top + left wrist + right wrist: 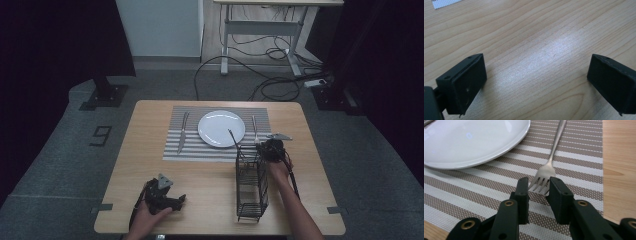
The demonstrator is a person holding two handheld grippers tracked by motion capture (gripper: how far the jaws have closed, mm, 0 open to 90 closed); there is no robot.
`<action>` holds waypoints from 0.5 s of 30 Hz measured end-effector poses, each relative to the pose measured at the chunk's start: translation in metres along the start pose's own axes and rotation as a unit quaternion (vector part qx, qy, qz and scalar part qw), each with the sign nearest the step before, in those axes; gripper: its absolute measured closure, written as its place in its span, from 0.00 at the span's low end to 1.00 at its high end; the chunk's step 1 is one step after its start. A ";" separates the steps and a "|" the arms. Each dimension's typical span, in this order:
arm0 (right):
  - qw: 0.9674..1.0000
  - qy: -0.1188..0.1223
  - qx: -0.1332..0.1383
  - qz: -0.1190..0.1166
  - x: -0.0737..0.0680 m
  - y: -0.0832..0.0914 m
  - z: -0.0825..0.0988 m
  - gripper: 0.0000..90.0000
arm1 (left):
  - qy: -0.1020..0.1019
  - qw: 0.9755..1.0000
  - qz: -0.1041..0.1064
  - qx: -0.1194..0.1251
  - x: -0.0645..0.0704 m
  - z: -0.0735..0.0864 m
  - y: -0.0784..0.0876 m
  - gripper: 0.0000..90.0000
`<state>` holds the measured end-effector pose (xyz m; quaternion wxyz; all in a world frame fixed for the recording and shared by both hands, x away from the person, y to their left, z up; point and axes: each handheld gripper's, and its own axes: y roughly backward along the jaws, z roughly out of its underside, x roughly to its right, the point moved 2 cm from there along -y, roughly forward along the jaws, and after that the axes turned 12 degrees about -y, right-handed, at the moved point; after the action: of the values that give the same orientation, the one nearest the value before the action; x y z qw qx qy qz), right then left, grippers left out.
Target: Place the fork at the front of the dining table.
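Your right gripper (538, 192) has its jaws narrowed around the tines of the silver metal fork (550, 160), which lies on the striped woven placemat (579, 157) just right of the round white plate (471, 142); whether the pads press, I cannot tell. Centre the tines and close squarely before lifting. Your left gripper (536, 82) rests wide open and empty on the wooden desk (536, 37).

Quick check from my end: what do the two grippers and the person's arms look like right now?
Both are black. The left gripper and the right gripper each carry a grey three-cornered plate on top and trail a dark cable. The right gripper view shows brass-coloured rivets on the linkages and blocky rectangular jaws. Both forearms are bare, no sleeves.
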<state>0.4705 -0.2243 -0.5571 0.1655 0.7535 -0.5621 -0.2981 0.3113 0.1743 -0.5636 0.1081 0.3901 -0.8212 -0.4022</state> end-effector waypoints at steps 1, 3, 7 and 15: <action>1.000 0.000 0.003 -0.002 0.000 0.002 0.000 0.69 | 0.000 1.000 0.000 0.000 0.000 0.000 0.000 0.03; 1.000 -0.003 0.009 -0.010 0.001 0.007 0.001 0.67 | 0.000 1.000 0.000 0.000 0.000 0.000 0.000 0.03; 1.000 -0.009 0.009 -0.016 0.004 0.015 0.001 0.63 | 0.000 1.000 0.000 0.000 0.000 0.000 0.000 0.03; 0.999 -0.016 0.039 -0.031 0.015 0.052 0.001 0.59 | 0.000 1.000 0.000 0.000 0.000 0.000 0.000 0.03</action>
<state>0.4332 -0.2543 -0.5316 0.1181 0.7715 -0.5523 -0.2930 0.3111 0.1744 -0.5636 0.1080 0.3901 -0.8212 -0.4022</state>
